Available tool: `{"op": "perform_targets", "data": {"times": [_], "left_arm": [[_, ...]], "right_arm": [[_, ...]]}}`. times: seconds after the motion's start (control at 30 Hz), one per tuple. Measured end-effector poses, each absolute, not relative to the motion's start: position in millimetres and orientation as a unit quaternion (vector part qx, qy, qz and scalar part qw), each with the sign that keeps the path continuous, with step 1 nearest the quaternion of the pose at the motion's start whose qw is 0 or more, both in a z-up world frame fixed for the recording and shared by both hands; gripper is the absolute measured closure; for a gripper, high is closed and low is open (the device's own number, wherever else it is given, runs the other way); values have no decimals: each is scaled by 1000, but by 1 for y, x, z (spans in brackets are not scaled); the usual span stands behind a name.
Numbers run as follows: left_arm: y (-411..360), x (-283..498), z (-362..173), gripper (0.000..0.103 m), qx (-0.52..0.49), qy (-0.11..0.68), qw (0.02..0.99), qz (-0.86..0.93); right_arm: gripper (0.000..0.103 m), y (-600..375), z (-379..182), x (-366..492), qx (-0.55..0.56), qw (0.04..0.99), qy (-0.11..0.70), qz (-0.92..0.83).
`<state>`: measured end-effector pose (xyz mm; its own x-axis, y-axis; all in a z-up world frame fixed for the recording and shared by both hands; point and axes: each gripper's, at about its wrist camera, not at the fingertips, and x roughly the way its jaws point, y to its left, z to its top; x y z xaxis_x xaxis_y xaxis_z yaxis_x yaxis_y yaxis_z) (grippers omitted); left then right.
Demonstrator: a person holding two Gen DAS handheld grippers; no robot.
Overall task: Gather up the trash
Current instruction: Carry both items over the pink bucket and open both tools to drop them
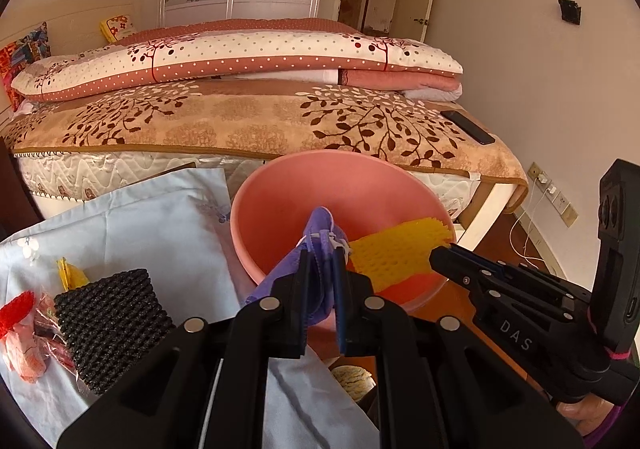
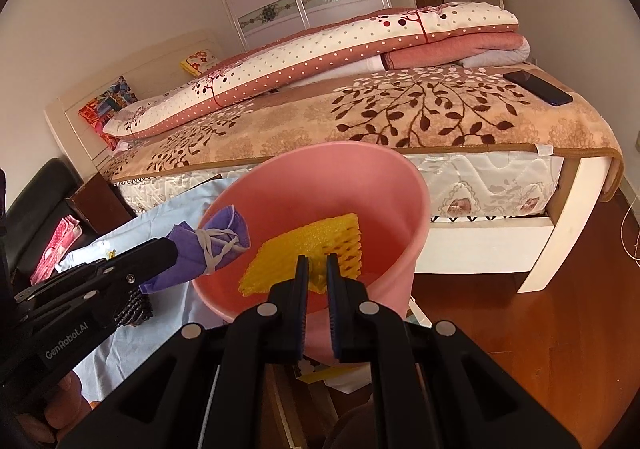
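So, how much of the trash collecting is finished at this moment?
Nothing clearly lies in the pink bin yet. In hand: the left gripper holds a purple mask and the right gripper holds yellow foam netting, both over the bin's mouth, not yet dropped. Left: black foam netting, red wrappers and a yellow scrap on the blue cloth.
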<state>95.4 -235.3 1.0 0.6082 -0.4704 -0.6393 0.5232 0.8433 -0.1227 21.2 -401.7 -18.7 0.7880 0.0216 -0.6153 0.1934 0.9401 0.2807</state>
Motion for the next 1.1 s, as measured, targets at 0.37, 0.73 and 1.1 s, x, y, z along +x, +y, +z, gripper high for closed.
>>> {"op": "perform_targets", "data": {"times": [0.37, 0.73, 1.1], "left_arm": [[-237, 98, -2, 66, 27, 355, 891, -282], [-226, 94, 6, 66, 12, 351, 895, -275], [-198, 88, 25, 66, -7, 332, 906, -261]], "right_arm": [[94, -403, -24, 22, 173, 929, 324, -46], [63, -399, -18, 18, 170, 935, 308, -40], [63, -381, -5, 5, 161, 941, 298, -20]]}}
